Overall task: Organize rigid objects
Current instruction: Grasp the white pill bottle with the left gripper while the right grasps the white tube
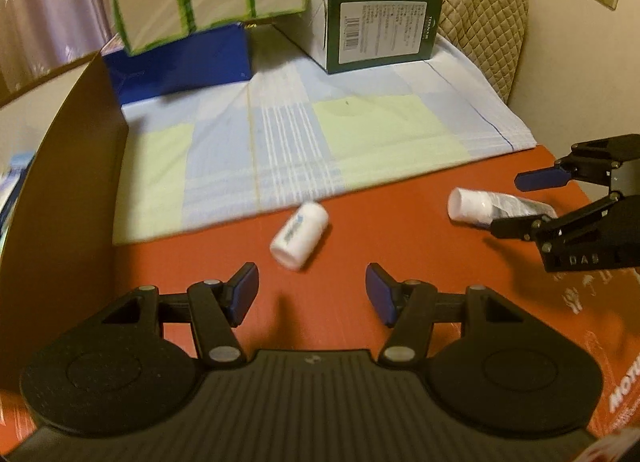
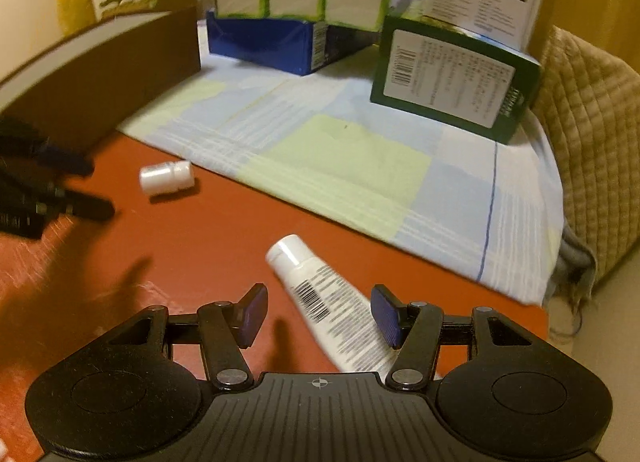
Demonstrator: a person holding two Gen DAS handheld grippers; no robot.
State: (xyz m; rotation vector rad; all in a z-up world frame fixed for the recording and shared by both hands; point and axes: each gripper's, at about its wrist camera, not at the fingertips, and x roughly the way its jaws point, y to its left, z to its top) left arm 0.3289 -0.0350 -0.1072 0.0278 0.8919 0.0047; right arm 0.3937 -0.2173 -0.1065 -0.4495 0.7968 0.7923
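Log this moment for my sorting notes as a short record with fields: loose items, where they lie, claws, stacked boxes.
loose items: white pill bottle, white tube
position: both lying on their sides on the red surface, apart
left claw: open, bottle just ahead of it
right claw: open, tube lying between its fingers, not pinched
stacked boxes: green-wrapped pack on blue box; white box on green box
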